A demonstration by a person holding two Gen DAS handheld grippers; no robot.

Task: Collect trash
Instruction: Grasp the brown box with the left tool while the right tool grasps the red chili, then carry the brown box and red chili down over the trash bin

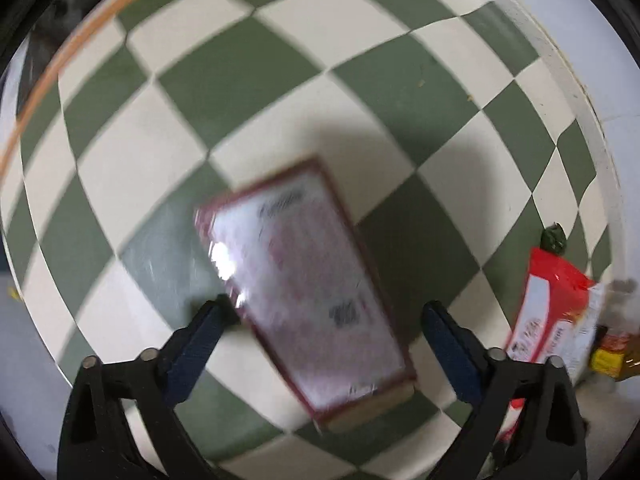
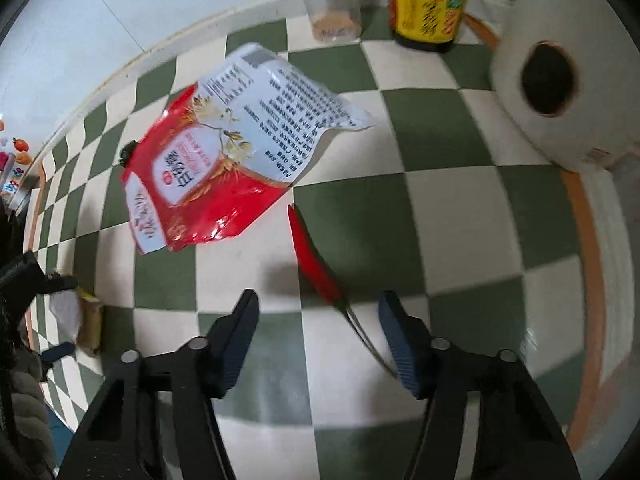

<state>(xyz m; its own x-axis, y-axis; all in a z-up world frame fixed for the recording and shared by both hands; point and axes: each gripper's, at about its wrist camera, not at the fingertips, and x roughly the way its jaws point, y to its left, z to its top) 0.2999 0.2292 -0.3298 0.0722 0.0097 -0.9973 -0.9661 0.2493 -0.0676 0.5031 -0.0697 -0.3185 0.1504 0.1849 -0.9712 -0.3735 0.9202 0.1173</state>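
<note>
A green-and-cream checkered cloth (image 1: 248, 92) covers the desk and fills both wrist views, its rim trimmed with an orange band (image 2: 588, 248). On the right of the right wrist view a large white paper roll (image 2: 560, 120) lies on its side, with the dark hole of its core facing the camera. Left of it, near the middle of the cloth, a crumpled red-and-white pouch (image 2: 224, 152) lies flat with its black cap (image 2: 129, 152) at its left edge; the same pouch shows at the right edge of the left wrist view. A flat box (image 1: 308, 292) with a dark red border and a pale, blurred printed face lies on the cloth under the left claw (image 1: 324, 312), between its two fingers; the jaws stand wide and the pads look clear of the box on both sides, though the left fingertip (image 1: 212, 312) is close to its edge. At the far edge in the right wrist view a dark bottle with a yellow label (image 2: 428, 12) stands beside a clear plastic cup (image 2: 332, 4) holding a little brownish residue. A thin red strip (image 2: 316, 264) with a clear tail lies on the cloth just ahead of the right claw (image 2: 320, 312); its jaws are about half apart with nothing pinched, the strip's tail running beside the right finger (image 2: 400, 340).
</note>
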